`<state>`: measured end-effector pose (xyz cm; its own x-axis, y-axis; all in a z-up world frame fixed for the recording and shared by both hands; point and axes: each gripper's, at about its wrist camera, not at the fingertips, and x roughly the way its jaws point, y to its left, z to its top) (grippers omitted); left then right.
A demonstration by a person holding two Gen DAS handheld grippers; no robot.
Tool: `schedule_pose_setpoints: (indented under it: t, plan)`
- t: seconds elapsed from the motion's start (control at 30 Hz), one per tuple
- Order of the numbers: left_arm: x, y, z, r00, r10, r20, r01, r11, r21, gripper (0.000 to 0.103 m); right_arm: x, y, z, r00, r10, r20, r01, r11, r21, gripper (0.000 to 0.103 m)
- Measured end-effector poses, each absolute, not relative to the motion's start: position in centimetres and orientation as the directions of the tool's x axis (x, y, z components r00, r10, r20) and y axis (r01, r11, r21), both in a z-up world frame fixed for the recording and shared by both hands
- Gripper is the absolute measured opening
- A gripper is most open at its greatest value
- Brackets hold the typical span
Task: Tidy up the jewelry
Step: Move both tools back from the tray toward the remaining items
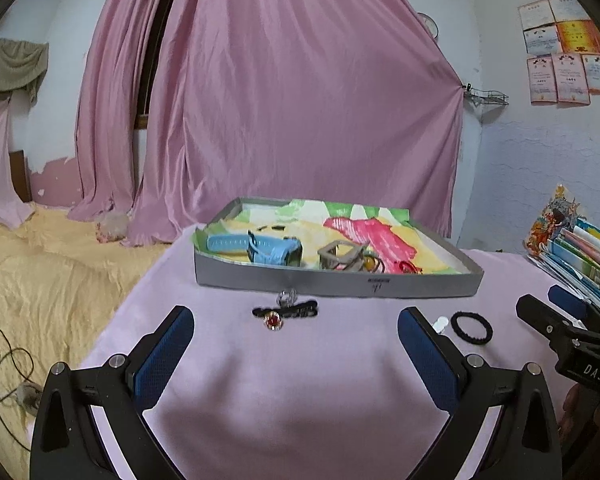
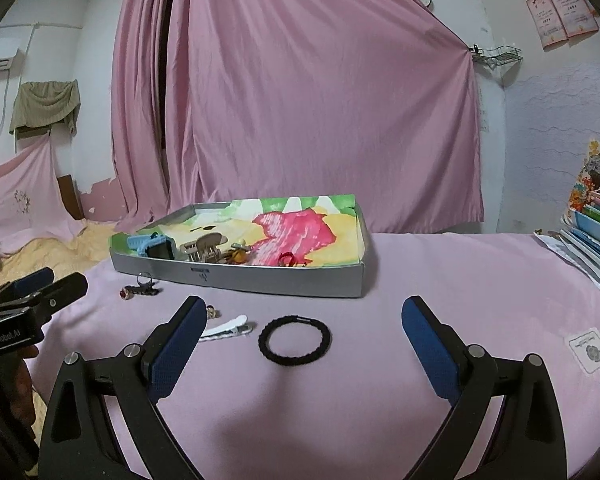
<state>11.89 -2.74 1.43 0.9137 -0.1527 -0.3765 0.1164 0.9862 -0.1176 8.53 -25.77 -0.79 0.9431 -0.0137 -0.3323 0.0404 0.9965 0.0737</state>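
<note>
Right wrist view shows the right gripper (image 2: 300, 344) spread wide and empty around the black hair tie (image 2: 295, 340) at frame centre, so it should descend squarely before closing, then carry it to the tray (image 2: 260, 280) above.

One tray (image 2: 284, 280), one blue watch (image 2: 150, 245), one claw clip (image 2: 204, 246), one black hair tie (image 2: 295, 339), one white clip (image 2: 230, 328), two rings (image 2: 145, 279) (image 2: 125, 293).
</note>
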Motion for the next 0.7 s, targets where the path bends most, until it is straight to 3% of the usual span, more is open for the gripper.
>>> schedule_pose_setpoints:
  t: [0.4, 0.7]
  plan:
    - [12.9, -2.4, 0.8, 0.886, -0.141, -0.441, 0.103, 0.989, -0.109, 0.102, 9.7, -25.6, -1.3, 0.913, 0.004, -0.407, 0.023, 0.998, 0.062, 0.096]
    - [15.6, -1.4, 0.1, 0.791, -0.219, -0.572, 0.134, 0.973, -0.187, 0.102, 11.5, -26.5, -1.5, 0.854, 0.086, -0.513, -0.020, 0.991, 0.133, 0.096]
